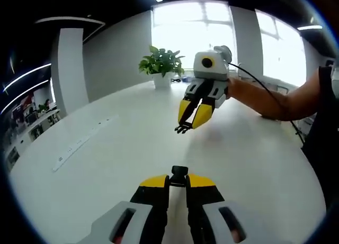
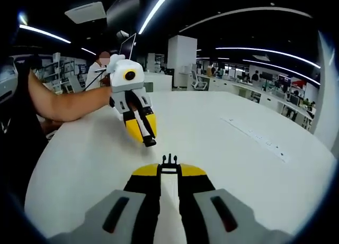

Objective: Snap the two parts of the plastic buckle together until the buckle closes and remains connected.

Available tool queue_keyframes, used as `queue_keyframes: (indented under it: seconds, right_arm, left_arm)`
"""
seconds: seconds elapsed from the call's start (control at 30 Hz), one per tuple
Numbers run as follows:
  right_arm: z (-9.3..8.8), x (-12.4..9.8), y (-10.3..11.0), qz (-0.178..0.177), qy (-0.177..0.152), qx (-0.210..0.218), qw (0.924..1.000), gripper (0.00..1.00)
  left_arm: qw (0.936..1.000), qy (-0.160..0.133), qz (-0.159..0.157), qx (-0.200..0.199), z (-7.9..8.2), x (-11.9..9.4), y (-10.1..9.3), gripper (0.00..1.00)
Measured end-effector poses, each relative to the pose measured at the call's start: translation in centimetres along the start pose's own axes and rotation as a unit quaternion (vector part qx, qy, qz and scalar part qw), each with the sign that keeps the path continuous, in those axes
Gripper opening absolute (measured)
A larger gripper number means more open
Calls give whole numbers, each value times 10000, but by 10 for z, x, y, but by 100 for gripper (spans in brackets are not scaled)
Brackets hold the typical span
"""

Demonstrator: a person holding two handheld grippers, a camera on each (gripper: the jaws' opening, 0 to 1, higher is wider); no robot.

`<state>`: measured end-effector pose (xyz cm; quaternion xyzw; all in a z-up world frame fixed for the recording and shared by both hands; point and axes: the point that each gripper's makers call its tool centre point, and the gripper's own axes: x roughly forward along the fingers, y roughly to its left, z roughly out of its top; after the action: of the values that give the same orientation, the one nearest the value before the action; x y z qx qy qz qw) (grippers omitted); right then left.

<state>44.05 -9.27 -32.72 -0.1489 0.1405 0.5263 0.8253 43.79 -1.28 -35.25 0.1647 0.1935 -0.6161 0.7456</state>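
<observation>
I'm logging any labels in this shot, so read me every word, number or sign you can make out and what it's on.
None can be read.
Strip on the white table, marked strip: small marks, too small and blurred to read.
Left hand-held gripper holding a black buckle part: no lettering.
Right hand-held gripper holding the pronged buckle part: no lettering.

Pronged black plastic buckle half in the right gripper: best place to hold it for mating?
Hold the pronged black plastic buckle half by its rear body, as the right gripper does now. Prongs project forward past the jaw tips, leaving them free to enter the socket half in the left gripper.
</observation>
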Motion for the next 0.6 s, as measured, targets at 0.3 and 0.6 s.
queue_keyframes:
  seconds: [0.3,0.6]
  right_arm:
    - [2,-6,12,22,-24,-33,10000,10]
    - [3,-11,26,27,-43,-62,10000,10]
  left_arm:
    - [10000,26,-10,8,-4,-4,-14,10]
    - [10000,22,-81,33,-3,-7,-26,10]
